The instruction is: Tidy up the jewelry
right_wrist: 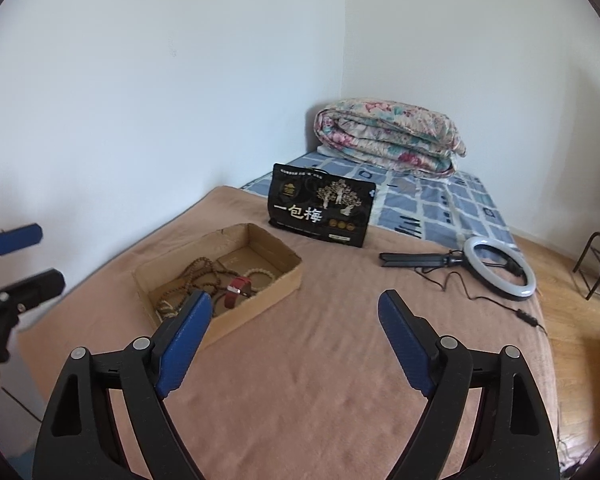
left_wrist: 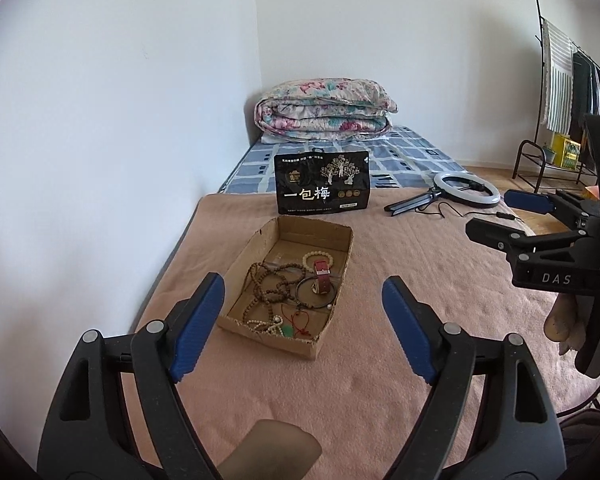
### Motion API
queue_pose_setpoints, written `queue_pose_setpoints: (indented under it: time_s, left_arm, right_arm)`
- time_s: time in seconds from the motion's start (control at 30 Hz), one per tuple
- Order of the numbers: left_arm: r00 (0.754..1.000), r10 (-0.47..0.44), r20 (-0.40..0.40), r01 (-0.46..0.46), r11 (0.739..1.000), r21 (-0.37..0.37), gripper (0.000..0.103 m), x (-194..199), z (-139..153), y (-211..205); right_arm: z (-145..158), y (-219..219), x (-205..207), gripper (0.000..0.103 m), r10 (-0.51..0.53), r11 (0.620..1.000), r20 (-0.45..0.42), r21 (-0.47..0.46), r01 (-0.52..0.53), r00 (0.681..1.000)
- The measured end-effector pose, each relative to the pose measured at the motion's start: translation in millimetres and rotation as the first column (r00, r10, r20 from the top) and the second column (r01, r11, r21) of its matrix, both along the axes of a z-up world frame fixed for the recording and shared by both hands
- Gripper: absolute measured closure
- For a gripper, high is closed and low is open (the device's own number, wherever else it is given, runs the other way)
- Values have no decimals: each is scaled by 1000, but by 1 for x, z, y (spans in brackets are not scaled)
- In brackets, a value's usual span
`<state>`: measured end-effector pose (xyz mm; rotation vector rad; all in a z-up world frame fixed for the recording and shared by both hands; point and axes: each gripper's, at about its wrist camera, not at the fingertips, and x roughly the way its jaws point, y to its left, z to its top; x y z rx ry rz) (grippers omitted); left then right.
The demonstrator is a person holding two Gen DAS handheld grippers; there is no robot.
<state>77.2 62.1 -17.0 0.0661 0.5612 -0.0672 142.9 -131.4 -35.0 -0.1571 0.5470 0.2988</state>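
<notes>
The left gripper (left_wrist: 304,320) is released, jaws spread wide, nothing between the blue pads; it hovers above the pink blanket (left_wrist: 380,360) just short of the cardboard tray (left_wrist: 342,240). The right gripper (right_wrist: 296,336) is likewise released and empty, held over the blanket to the right of the tray. The tray lies on the blanket toward the bed's wall-side edge. It contains the jewelry: brown bead strands (left_wrist: 274,284), a cream bead bracelet (left_wrist: 319,258), a red-strap watch (left_wrist: 321,276), a dark bangle (left_wrist: 306,298), and a white bead string with a green pendant (left_wrist: 270,324) near the tray's front wall. A black snack bag (left_wrist: 322,182) stands upright behind the tray. A ring light (left_wrist: 466,194) lies near the blanket's far right edge. A folded floral quilt (left_wrist: 324,110) occupies the bed's far corner.
</notes>
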Motion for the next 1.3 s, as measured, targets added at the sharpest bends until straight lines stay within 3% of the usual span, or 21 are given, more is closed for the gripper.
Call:
queue_pose_setpoints:
  time_s: [0.1, 0.4, 1.3]
  left_arm:
    - [1000, 20, 4, -20, 1000, -7, 0, -9, 1, 0]
    - [999, 26, 24, -26, 1000, 3, 0, -28, 9, -5]
    - [999, 29, 23, -29, 1000, -4, 0, -36, 16, -2]
  right_arm:
    - [-1, -5, -6, 17, -6, 1000, 3, -5, 6, 1000]
    - [-5, -16, -20, 17, -28, 1000, 3, -6, 28, 1000]
    - [-6, -30, -25, 17, -67, 998, -3, 7, 67, 998]
